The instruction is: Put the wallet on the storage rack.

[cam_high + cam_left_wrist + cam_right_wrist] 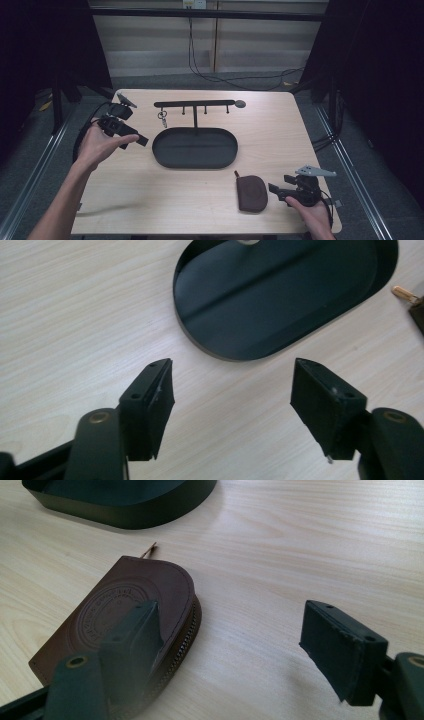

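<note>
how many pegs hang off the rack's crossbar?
4, spaced along the crossbar above the tray: left end with the keys on it, left of the post, right of the post, and near the right end. Small and dim; another could be hidden.

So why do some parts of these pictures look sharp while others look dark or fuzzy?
High view: the table is lit, its surroundings nearly black. Left gripper view: a pale sheen streaks the black tray, while the wood grain stays crisp. Right gripper view: the near jaw in front of the brown pouch is soft and out of focus; the pouch's embossed seal reads fairly clearly.
</note>
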### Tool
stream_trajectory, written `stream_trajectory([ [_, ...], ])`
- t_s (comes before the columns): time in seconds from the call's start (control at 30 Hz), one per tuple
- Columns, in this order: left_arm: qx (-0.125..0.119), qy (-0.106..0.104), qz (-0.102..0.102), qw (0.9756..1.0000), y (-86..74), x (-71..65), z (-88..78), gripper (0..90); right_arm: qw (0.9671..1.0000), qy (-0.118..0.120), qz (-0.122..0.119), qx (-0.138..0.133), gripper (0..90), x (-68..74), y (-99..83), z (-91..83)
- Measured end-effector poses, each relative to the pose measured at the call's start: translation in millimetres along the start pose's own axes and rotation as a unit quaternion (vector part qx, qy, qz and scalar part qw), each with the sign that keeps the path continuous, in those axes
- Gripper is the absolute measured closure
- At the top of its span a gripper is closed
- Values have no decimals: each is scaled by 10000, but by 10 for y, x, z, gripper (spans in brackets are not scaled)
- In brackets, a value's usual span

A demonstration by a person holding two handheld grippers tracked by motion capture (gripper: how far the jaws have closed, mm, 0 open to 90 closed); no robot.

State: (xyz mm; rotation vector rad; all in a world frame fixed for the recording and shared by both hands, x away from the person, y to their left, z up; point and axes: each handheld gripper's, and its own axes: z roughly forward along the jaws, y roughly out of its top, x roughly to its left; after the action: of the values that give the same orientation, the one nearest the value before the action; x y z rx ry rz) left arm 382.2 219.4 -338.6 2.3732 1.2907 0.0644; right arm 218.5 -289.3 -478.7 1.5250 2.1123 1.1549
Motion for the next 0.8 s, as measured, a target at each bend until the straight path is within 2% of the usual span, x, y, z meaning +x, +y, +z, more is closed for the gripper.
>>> stream_trajectory([
  [0.07,-131,-44,-102,9999,-66,11,16,318,10000,4,27,-2,241,1,0,-5],
  [0.1,-172,-72,-62,9998,-99,20,28,313,10000,11,18,-12,244,1,-1,-9],
  [0.13,-172,-160,11,9997,-128,20,43,284,10000,15,23,-25,245,4,-1,-12],
  [0.17,-157,-362,12,9992,-166,28,70,235,10000,15,18,-35,247,4,0,-13],
  [0.23,-295,-503,65,9983,-239,40,112,272,10000,15,24,-48,248,4,0,-15],
  [0.3,-508,-630,-116,9967,-319,51,168,212,10000,16,28,-41,248,1,0,-14],
  [0.33,-502,-639,-24,9967,-354,57,197,213,10000,20,21,-35,248,2,-2,-13],
  [0.4,-555,-601,25,9966,-430,43,249,207,10000,15,11,-34,248,3,-3,-15],
  [0.5,-687,-725,200,9948,-557,43,283,204,10000,17,5,-62,247,6,-5,-23],
  [0.53,-769,-725,139,9943,-599,35,292,193,10000,19,30,-74,248,6,-6,-22],
  [0.63,-890,-614,137,9940,-735,16,332,192,9999,64,55,-57,247,6,-4,-14],
  [0.73,-995,-622,165,9930,-892,-25,357,184,10000,68,42,-53,246,11,-3,-15],
  [0.8,-1092,-356,185,9932,-992,-74,336,183,9999,87,65,-30,246,8,2,-17],
])
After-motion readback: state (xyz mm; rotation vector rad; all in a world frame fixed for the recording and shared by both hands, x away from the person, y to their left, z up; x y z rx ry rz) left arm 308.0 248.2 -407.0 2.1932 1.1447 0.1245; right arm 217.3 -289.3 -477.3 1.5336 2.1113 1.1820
